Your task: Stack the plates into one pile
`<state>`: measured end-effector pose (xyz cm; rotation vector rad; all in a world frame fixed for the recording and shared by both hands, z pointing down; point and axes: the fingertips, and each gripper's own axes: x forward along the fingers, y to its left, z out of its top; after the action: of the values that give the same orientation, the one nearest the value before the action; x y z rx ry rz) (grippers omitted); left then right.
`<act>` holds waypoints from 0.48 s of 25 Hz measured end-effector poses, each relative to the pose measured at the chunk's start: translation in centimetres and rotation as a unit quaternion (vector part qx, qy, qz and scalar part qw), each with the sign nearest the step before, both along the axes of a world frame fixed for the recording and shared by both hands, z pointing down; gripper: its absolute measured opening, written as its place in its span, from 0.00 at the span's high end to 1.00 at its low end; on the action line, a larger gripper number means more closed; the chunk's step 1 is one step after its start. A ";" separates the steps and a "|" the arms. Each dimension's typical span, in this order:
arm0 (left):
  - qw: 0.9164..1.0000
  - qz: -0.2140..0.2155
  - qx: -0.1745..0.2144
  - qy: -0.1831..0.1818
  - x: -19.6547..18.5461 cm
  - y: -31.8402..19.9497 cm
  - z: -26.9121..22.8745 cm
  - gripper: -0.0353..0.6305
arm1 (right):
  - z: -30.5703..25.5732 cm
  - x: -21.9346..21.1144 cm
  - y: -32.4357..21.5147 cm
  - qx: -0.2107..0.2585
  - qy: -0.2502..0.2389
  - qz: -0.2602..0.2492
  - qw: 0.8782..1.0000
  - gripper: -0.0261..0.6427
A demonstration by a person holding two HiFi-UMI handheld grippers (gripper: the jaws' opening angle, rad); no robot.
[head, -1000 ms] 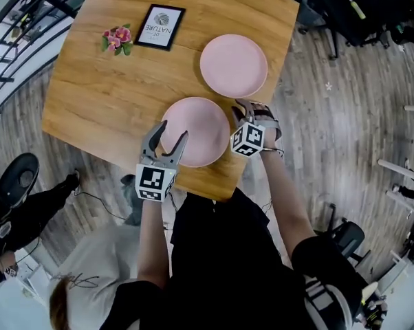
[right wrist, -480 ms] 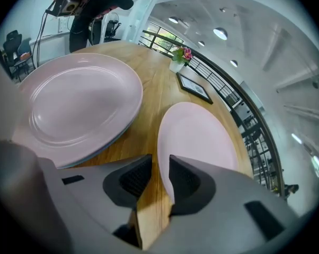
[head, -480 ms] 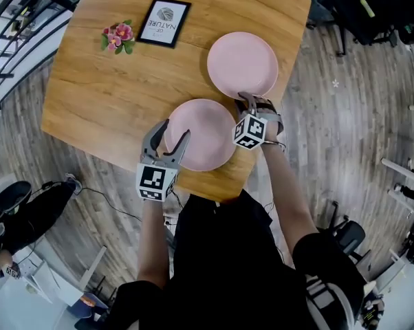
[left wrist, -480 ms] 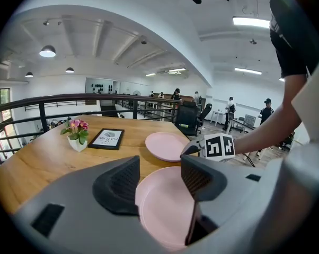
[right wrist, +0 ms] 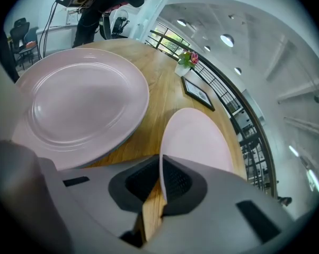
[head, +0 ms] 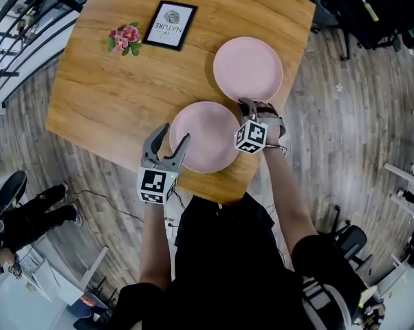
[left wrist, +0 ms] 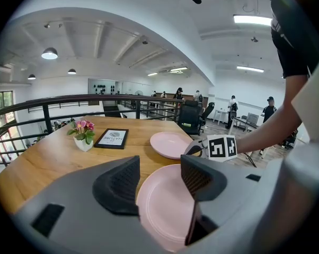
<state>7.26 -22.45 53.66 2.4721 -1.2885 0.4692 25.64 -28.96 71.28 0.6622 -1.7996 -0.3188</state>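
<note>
Two pink plates lie on the wooden table. The far plate is at the back right and the near plate by the front edge. My right gripper is at the far plate's near rim, its jaws closing, and in the right gripper view the pads pinch the thin rim of that plate. The near plate lies to its left there. My left gripper stands open over the near plate's left rim, touching nothing.
A small pot of pink flowers and a framed card stand at the back left of the table. The table's front edge runs just under both grippers. A person's legs are on the floor to the left. Chairs stand at the back right.
My right gripper has edged forward to the far plate and its jaws have shut on that plate's near rim. The left gripper has hardly moved.
</note>
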 end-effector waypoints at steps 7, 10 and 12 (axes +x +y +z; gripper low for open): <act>1.000 -0.004 0.009 -0.009 0.1 1.5 -1.2 0.57 | -1.7 0.5 1.2 0.008 -0.013 -0.003 1.000 0.93; 1.000 -0.004 0.013 -0.009 0.6 2.6 -1.5 0.57 | -2.3 1.1 1.8 0.016 -0.010 -0.004 1.000 0.93; 1.000 -0.003 0.013 -0.012 0.8 3.3 -1.6 0.57 | -2.7 1.2 2.2 0.022 -0.008 -0.004 1.000 0.93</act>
<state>8.04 -19.19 52.05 2.4912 -1.3188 0.4835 26.87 -26.75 68.55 0.6888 -1.8154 -0.3602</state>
